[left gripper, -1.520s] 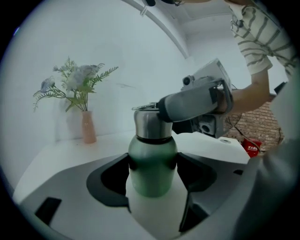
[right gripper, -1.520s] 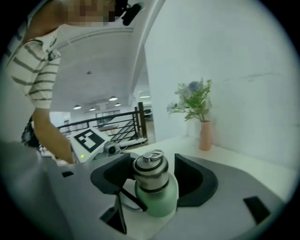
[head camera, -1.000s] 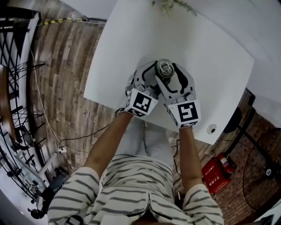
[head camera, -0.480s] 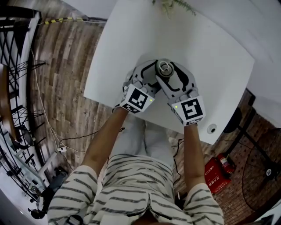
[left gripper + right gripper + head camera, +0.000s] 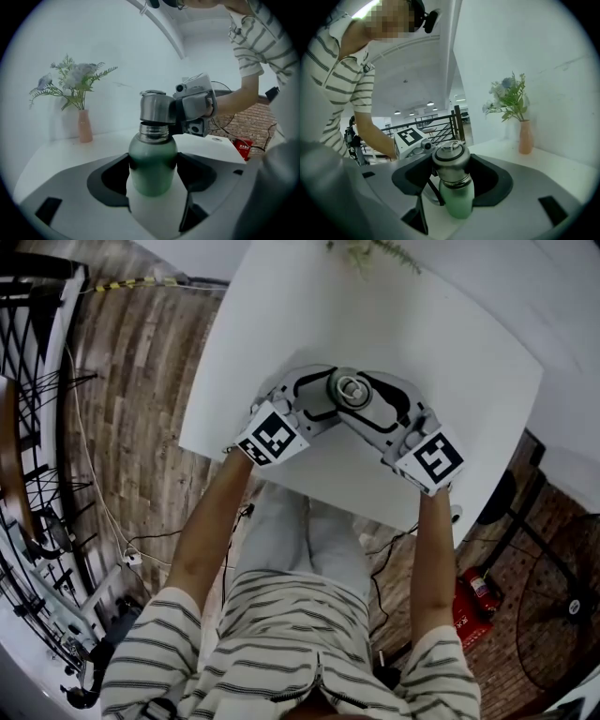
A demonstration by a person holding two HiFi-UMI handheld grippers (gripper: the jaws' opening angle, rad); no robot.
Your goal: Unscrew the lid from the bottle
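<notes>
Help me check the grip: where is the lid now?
Head view, middle of the table: the lid sits on the green bottle, between the right gripper's jaws; the left gripper holds the bottle.

Overhead, green metal bottle (image 5: 152,164) hidden beneath left claw (image 5: 323,395) and right claw (image 5: 367,401); only its silver lid (image 5: 350,387) shows.

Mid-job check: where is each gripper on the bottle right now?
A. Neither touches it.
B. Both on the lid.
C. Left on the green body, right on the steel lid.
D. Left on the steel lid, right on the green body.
C: in its own view the left gripper has its fingers clamped on the green body, while the right gripper has its fingers closed on the steel lid at the top.
</notes>
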